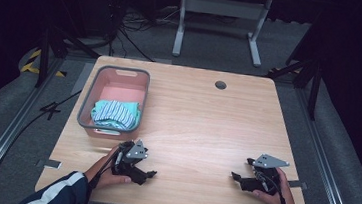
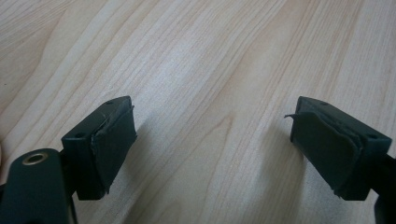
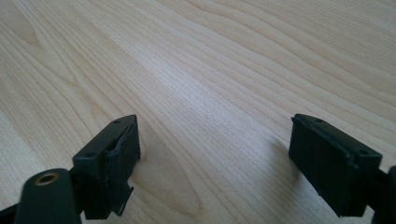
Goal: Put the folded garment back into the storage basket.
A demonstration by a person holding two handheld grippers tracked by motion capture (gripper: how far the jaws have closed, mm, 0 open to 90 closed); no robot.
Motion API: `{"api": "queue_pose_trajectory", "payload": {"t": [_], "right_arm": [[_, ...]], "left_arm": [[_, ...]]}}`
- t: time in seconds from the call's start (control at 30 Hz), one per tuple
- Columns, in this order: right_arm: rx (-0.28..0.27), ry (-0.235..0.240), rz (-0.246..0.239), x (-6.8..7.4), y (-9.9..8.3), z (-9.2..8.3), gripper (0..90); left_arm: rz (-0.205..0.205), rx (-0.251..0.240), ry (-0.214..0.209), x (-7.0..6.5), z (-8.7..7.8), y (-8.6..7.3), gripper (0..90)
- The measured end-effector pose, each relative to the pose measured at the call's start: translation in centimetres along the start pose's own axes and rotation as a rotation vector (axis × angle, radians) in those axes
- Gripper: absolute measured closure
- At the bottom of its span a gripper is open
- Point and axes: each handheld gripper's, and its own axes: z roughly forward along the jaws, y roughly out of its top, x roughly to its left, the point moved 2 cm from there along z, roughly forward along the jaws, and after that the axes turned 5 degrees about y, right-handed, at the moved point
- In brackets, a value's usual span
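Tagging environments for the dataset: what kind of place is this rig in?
Likely a lab or recording studio, not a home: a light wooden table between floor rails, black curtains around, loose cables by a white metal stand, and a pink basket with grey rim as a prop.

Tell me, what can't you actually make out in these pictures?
- High view: how the striped cloth is folded, and what lies beneath it; the pink bin wall and the cloth's own folds hide that.
- High view: the pads of the left tongs and right tongs are too small and dark.
- Both gripper views: the bin and cloth lie beyond the frame edges; bare table ahead.
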Motion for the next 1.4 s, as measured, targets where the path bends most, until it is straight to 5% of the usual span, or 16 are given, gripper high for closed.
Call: {"api": "queue_pose_trajectory", "payload": {"t": [1.4], "right_arm": [[0.001, -0.006, 0.008, -0.01, -0.1, -0.08, 16.0]], "left_arm": [[0.005, 0.002, -0.002, 0.1, 0.19, 0.14, 11.8]]}}
